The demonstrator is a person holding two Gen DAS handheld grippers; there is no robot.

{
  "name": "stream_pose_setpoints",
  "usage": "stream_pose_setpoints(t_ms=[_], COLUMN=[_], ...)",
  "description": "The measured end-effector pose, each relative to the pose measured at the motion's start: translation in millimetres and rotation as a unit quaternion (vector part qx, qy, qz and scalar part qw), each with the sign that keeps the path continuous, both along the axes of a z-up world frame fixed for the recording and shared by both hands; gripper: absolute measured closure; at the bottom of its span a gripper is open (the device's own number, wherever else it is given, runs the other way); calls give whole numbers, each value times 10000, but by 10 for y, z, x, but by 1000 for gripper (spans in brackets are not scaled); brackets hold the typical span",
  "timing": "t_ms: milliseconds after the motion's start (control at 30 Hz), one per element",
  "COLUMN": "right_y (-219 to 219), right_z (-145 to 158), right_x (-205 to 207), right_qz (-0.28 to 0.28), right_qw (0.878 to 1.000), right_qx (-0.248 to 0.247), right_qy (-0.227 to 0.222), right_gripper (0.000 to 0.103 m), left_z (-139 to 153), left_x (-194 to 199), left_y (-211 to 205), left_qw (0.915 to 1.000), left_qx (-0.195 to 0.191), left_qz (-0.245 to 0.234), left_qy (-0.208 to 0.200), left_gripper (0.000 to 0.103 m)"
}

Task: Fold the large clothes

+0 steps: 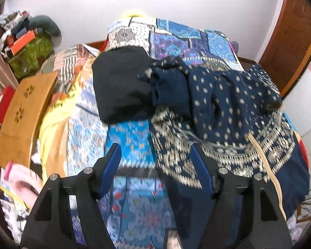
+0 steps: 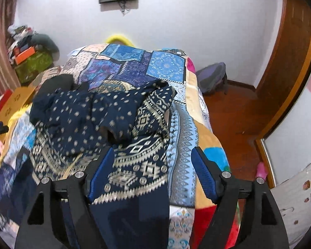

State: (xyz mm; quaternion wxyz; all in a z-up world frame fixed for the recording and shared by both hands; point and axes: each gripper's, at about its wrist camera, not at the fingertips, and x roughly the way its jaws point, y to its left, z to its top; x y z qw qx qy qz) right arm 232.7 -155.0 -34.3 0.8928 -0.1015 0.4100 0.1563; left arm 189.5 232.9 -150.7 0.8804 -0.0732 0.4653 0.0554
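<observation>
Navy dress with gold-cream print [image 1: 217, 112] lies bunched on the bed's blue patchwork quilt [image 1: 176, 39], top half doubled over the skirt, likely a first fold. Left claw [image 1: 155, 159] and right claw [image 2: 152, 161] both released, gripping nothing, hovering above the hem.

Even, soft indoor light fills my room, brightest on the white wall [image 1: 89, 6], with only faint shadows. Both my views bend strongly and go black at the corners. Motion blur smears the patterned cloth [image 2: 134, 172] near my fingers [image 1: 112, 166]
</observation>
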Motion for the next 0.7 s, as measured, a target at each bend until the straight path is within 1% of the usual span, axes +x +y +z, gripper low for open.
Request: stream_pose_setpoints(t_ms=[133, 200, 300, 400, 467, 600, 700], right_y=[-8, -30, -115, -249, -353, -494, -529], right_z=[-114, -178, -306, -443, -558, -753, -877], right_x=[-153, -201, -206, -204, -179, -172, -147], right_qz=[69, 30, -112, -302, -428, -517, -585], right_qw=[9998, 9997, 9988, 9960, 9918, 9795, 9708], right_qx=[-39, -50, 30, 226, 432, 975, 1248], right_qy=[157, 253, 485, 809, 1127, 1685, 1961], right_gripper=[30, 30, 30, 30, 30, 30, 30], left_z=[-165, -336, -583, -788, -928, -1088, -1151], left_x=[-153, -177, -191, -193, -184, -138, -89], left_y=[3, 16, -18, -82, -147, -239, -288], left_qw=[9995, 9974, 9926, 9879, 9850, 9833, 9792], left_qx=[-218, -565, -955, -1186, -1289, -1242, -1512], left_qz=[15, 27, 20, -7, -54, -120, -181], left_qy=[209, 452, 753, 1004, 1150, 1327, 1338], left_gripper=[34, 34, 34, 34, 34, 34, 34])
